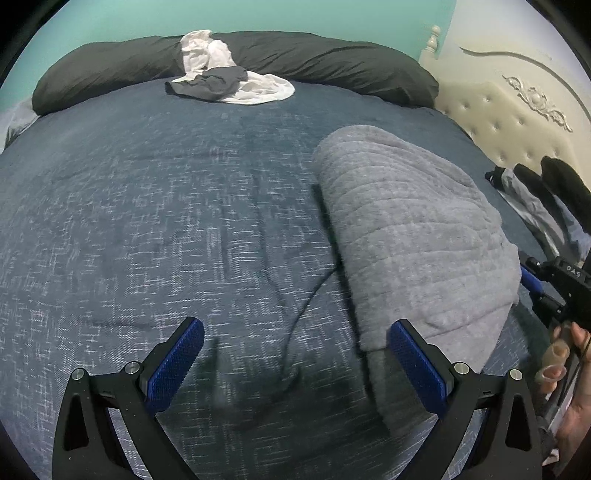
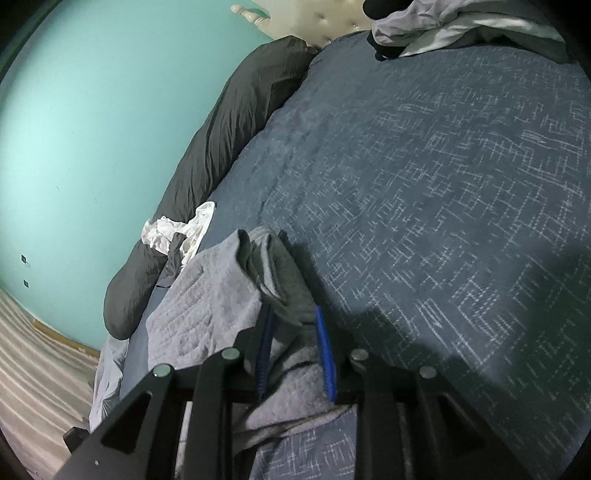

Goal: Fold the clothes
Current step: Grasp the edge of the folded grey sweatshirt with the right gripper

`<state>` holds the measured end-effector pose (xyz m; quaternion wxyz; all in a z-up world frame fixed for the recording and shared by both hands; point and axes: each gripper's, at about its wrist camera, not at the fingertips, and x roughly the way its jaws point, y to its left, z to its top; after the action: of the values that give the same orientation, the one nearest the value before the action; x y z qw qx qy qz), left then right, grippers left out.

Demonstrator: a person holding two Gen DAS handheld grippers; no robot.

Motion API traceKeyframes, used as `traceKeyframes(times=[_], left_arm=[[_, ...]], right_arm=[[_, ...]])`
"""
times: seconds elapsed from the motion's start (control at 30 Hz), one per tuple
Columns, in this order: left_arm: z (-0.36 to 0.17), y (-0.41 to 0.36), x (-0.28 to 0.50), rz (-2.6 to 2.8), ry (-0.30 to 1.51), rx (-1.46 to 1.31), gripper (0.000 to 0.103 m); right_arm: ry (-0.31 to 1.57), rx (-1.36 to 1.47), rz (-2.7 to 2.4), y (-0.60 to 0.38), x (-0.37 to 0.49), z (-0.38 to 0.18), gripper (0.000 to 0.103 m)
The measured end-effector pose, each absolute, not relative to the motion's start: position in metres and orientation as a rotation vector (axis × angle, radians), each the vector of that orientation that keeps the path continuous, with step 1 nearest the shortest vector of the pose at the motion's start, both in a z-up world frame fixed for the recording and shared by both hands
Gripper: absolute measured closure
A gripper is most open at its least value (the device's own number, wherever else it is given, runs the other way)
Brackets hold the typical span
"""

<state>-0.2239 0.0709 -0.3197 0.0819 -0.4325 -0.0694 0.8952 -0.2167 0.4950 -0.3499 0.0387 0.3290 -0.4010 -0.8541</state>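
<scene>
Left gripper (image 1: 295, 365): spread wide with nothing between its blue pads, hovering above the bed near its front edge.
Bed (image 1: 147, 221): covered with a dark blue spread flecked with pale crosshatch marks; it fills most of both views.
Dark cord (image 1: 314, 288): a thin line curving over the spread between the left gripper and the grey garment.
Bolster (image 1: 110, 70): a long dark grey cushion lying along the far side of the bed against the teal wall (image 1: 258, 14).
Clothes pile (image 1: 225, 77): white and dark grey pieces heaped together at the far side, partly resting on the bolster.
Grey garment (image 1: 413, 236): quilted, light grey, folded over into a thick bundle on the right part of the bed; its near corner lies just beside the left gripper's right pad. The left wrist view is motion-blurred here.
Headboard (image 1: 509, 122): cream, tufted, with carved trim, at the right end of the bed.
Dark clothes (image 1: 543, 192): black and grey-blue items on the bed near the headboard.
Right gripper (image 2: 295, 350): narrowed down on a bunched edge of the grey garment, fabric pinched between the blue pads.
Hand (image 1: 565, 354): fingers wrapped on the right gripper's handle at the right edge of the left wrist view.
</scene>
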Motion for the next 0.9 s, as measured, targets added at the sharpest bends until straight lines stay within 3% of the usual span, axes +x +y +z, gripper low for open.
traceKeyframes(times=[0.37, 0.9], left_arm=[[-0.315, 0.059, -0.219, 2.68, -0.217, -1.266, 0.0], [-0.316, 0.063, -0.223, 2.667, -0.174, -1.29, 0.0]], right_arm=[[-1.257, 1.007, -2.618, 0.497, -0.225, -0.355, 0.07], [-1.276, 1.065, -2.551, 0.503, -0.244, -0.353, 0.066]])
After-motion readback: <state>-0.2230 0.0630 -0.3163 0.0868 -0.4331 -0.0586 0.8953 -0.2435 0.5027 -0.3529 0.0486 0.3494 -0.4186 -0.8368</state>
